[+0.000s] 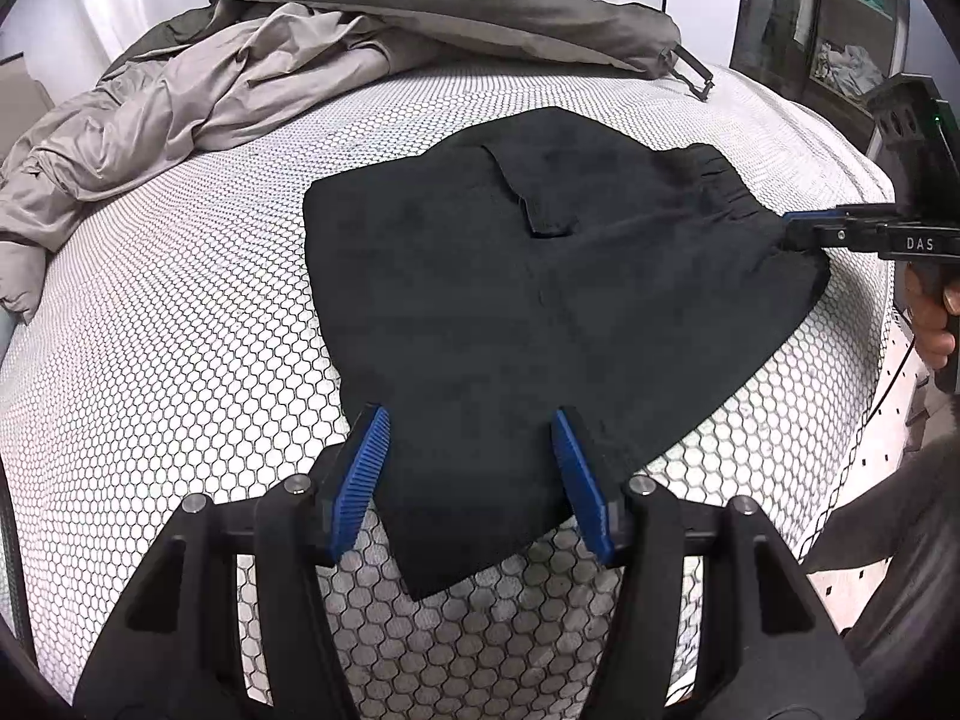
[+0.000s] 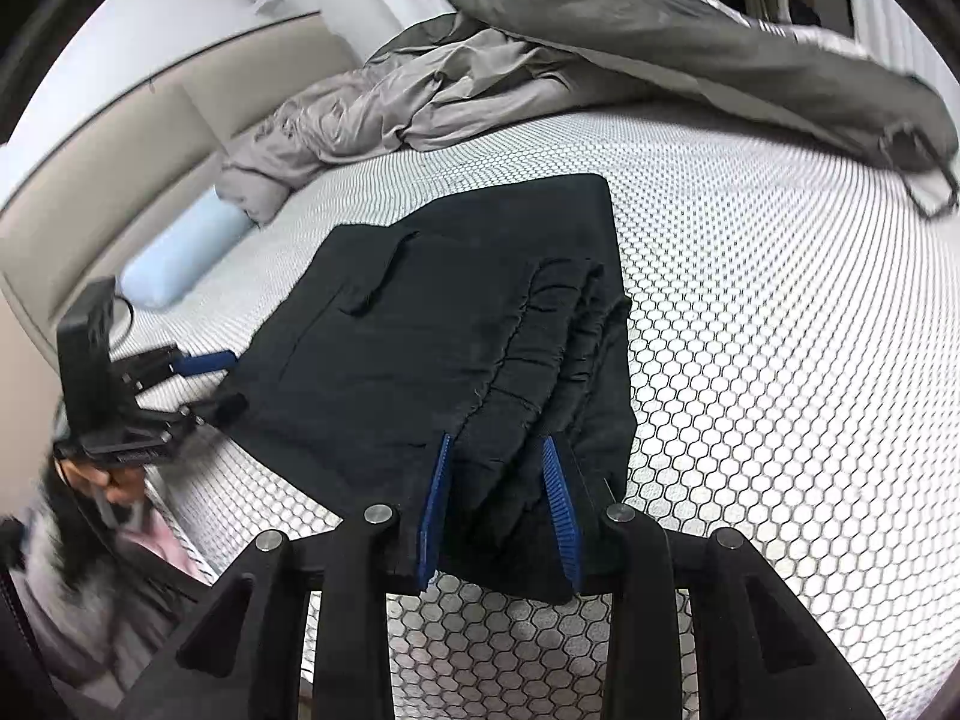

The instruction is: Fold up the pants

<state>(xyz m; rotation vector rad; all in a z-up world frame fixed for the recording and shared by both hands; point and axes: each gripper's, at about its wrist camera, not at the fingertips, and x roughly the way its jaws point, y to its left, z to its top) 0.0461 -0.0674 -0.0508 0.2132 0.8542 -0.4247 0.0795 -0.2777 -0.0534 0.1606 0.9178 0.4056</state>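
Black pants [image 1: 540, 300] on honeycomb mattress [image 1: 180, 360], grey duvet [image 1: 180, 102] behind; left gripper [image 1: 471, 474] released, right gripper [image 2: 498, 510] clenching waistband

I'm looking at a bedroom at home: a bed [image 1: 180, 312] with honeycomb-patterned cover, rumpled grey duvet [image 1: 198, 96] at eleven o'clock, white curtains [image 1: 120, 12] behind, padded headboard [image 2: 120, 144] at nine.
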